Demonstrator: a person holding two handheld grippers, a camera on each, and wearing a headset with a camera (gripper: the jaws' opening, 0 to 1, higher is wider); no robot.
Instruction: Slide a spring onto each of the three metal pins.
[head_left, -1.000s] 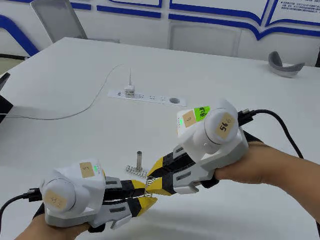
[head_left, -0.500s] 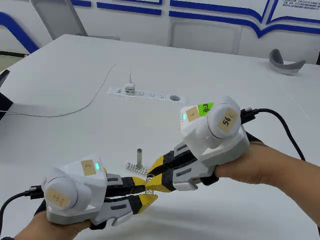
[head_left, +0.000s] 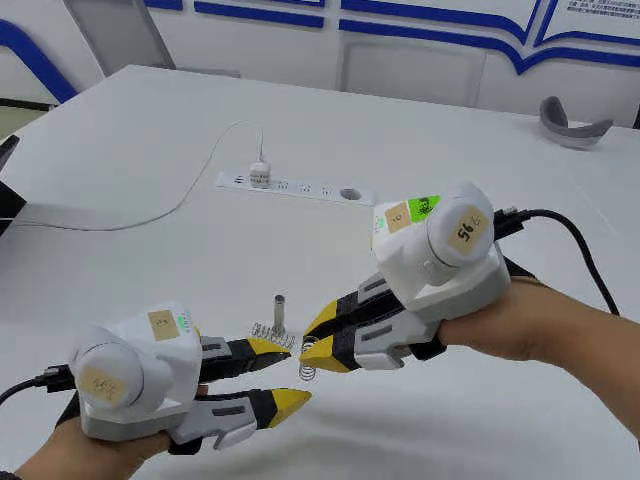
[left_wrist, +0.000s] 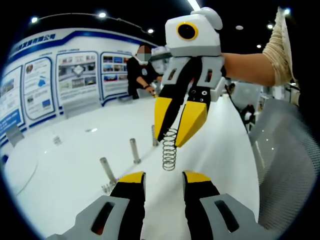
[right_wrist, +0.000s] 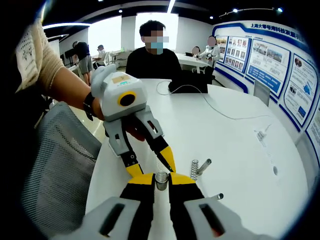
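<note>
White tabletop (head_left: 180, 170) in a bright room with blue-striped walls, where a person holds two white grippers near the front edge. On the right, the yellow-tipped black right claw (head_left: 312, 350) is pinched narrow on the top end of a small coiled steel spring (head_left: 308, 370). The spring hangs free below the tips, just above the tabletop. On the left, the matching left claw (head_left: 286, 372) stands wide and holds nothing, its tips just beside the spring without touching it. Half a second ago both claws met at the spring. Now the left has let go and drawn back, so the spring seems to have been handed over to the right claw. Just beyond, a short upright grey metal pin (head_left: 279, 312) stands bare, with another loose spring (head_left: 268, 336) lying at its foot. Threading appears not yet begun.
</note>
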